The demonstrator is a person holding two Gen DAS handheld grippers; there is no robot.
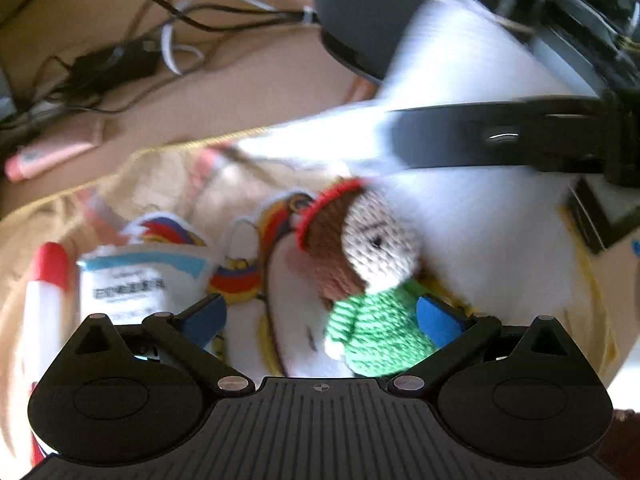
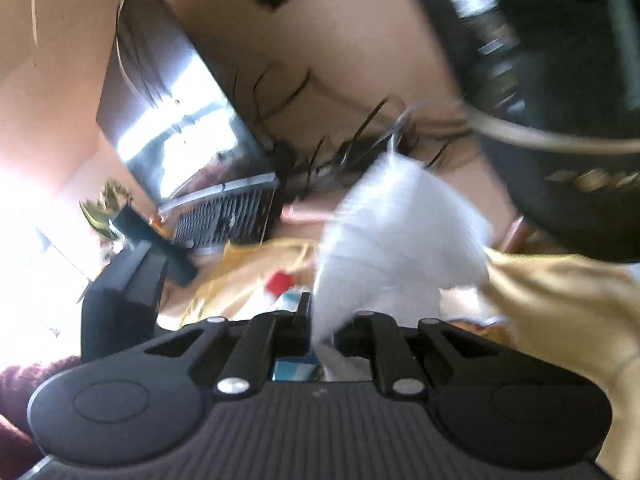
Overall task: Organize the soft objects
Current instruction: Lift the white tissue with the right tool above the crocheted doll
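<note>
In the left wrist view a knitted doll (image 1: 372, 280) with a green jumper, brown hair and a red hat lies in an open yellow fabric bag (image 1: 160, 176). My left gripper (image 1: 320, 316) stands open around the doll's body, whose green side lies against the right blue pad (image 1: 438, 320). A white fluffy soft thing (image 1: 472, 80) hangs over the bag's right side. My right gripper (image 2: 322, 322) is shut on the lower edge of the white fluffy thing (image 2: 400, 232); its black finger (image 1: 500, 136) crosses the left wrist view.
Also in the bag lie a rainbow-trimmed white plush (image 1: 288, 264), a tissue pack (image 1: 128, 280) and a red-capped tube (image 1: 46, 280). Cables and a black adapter (image 1: 116, 64) and a pink tube (image 1: 52, 156) lie on the brown table. A keyboard (image 2: 228, 216) lies further back.
</note>
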